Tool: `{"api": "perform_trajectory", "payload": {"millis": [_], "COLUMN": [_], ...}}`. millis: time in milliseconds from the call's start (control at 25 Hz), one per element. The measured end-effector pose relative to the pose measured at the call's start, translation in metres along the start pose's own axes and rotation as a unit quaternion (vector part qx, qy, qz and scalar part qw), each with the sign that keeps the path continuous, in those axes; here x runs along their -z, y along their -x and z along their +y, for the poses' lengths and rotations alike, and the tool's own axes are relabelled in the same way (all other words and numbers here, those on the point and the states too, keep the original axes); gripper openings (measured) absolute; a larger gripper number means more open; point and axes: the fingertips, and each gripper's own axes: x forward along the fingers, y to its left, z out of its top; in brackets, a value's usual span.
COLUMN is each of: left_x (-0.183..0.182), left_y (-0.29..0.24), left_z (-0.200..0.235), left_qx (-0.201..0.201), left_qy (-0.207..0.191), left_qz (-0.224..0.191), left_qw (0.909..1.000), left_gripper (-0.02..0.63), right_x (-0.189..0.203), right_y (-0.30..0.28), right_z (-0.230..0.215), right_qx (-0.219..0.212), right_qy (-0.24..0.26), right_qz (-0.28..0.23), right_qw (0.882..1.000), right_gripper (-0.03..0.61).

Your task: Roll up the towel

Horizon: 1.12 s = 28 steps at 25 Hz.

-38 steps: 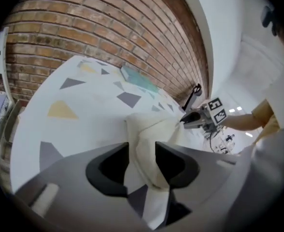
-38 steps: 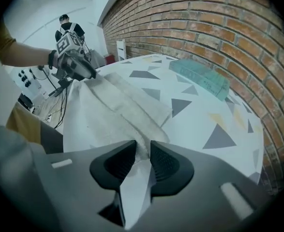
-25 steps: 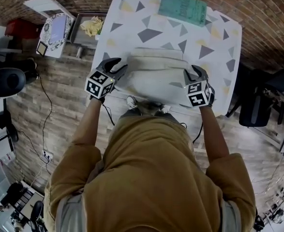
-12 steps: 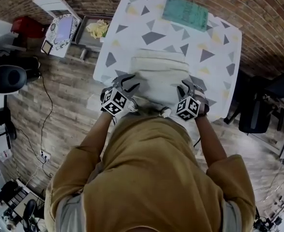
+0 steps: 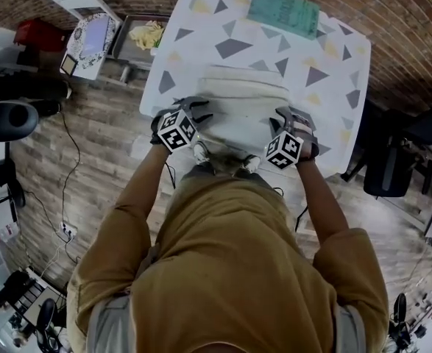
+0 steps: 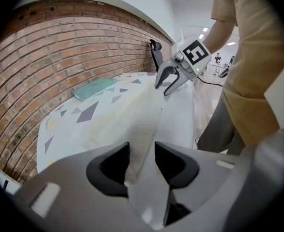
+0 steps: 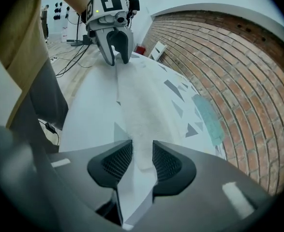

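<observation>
Cream towel (image 5: 243,101) clamped in left gripper (image 6: 142,156) and right gripper (image 7: 142,154) jaws, unclear from overhead

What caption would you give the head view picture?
Left tongs and right tongs pinch the towel on a patterned table.

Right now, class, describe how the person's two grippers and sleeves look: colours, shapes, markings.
Both the left gripper and the right gripper are grey, each with two curved jaws lined with dark pads. Each carries a white cube printed with black square markers. The person wears a mustard shirt with loose sleeves ending near the elbow.
</observation>
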Motion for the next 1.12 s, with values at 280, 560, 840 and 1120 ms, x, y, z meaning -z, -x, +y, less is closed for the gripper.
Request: {"api": "perform_trajectory", "payload": {"millis": [280, 560, 840, 1120], "left_x": [0.004, -0.003, -0.017, -0.023], "left_y": [-0.007, 0.007, 0.025, 0.021], "left_z": [0.008, 0.017, 0.034, 0.054], "left_qx": [0.023, 0.023, 0.085, 0.167], "left_qy": [-0.007, 0.021, 0.126, 0.213], "left_qz": [0.010, -0.013, -0.057, -0.055], "left_qw": [0.9997, 0.9994, 0.9868, 0.9610], "left_gripper": [0.157, 0.086, 0.083, 0.083], "right_x": [0.002, -0.003, -0.011, -0.023], "right_y": [-0.002, 0.010, 0.026, 0.016], "right_z": [0.002, 0.003, -0.018, -0.056], "right_qx": [-0.036, -0.073, -0.143, -0.162], "right_qy": [-0.012, -0.068, -0.147, -0.183], "right_qz": [0.007, 0.000, -0.016, -0.017], "right_qw": [0.999, 0.995, 0.979, 0.970], "right_gripper": [0.101, 0.029, 0.029, 0.031]}}
